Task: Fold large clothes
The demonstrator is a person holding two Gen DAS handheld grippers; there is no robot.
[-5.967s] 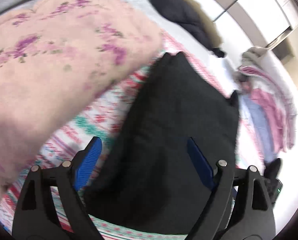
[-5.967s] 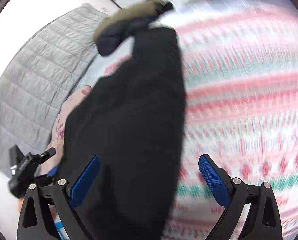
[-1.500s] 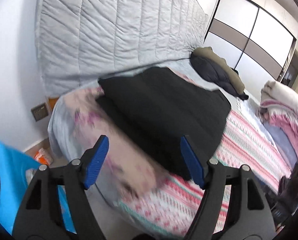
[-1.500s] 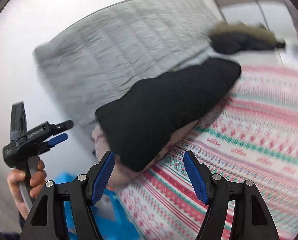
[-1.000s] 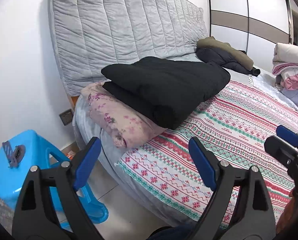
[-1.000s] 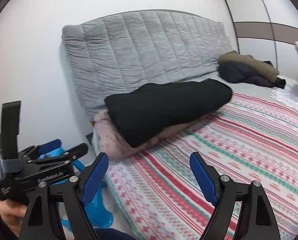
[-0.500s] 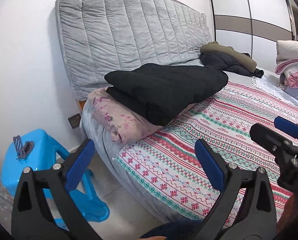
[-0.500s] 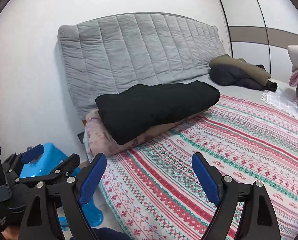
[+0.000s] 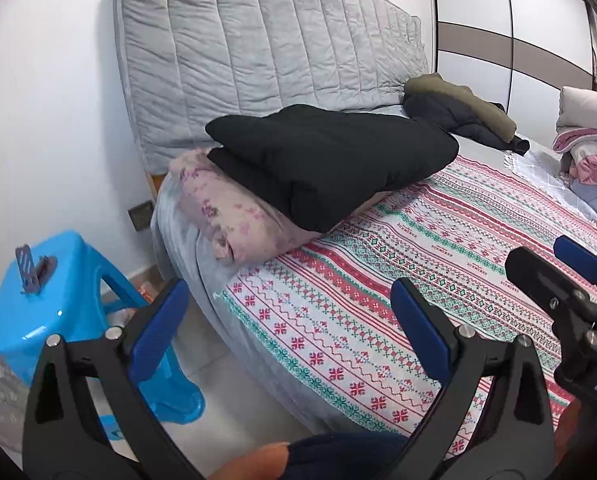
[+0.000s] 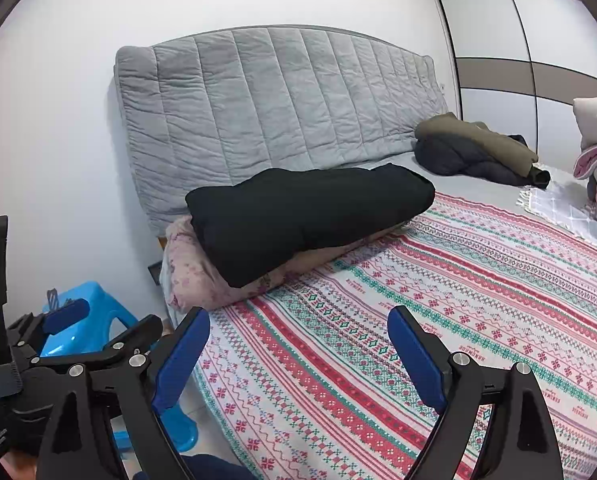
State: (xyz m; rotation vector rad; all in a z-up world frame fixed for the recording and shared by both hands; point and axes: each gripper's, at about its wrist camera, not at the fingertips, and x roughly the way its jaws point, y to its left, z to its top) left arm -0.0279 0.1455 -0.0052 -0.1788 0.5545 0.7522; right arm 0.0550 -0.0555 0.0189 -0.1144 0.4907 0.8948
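A folded black garment lies on top of a pink floral pillow at the head of the bed; it also shows in the right wrist view on the pillow. My left gripper is open and empty, held back from the bed's near edge. My right gripper is open and empty, above the patterned bedspread. The right gripper also shows in the left wrist view, and the left gripper shows in the right wrist view.
A grey quilted headboard stands behind the pillow. A dark and olive jacket lies further along the bed. A pile of pink and white bedding is at the right. A blue plastic stool stands on the floor beside the bed.
Both grippers have pulled back from the black garment, which now rests on the pillow. In the last half second the views shifted only slightly.
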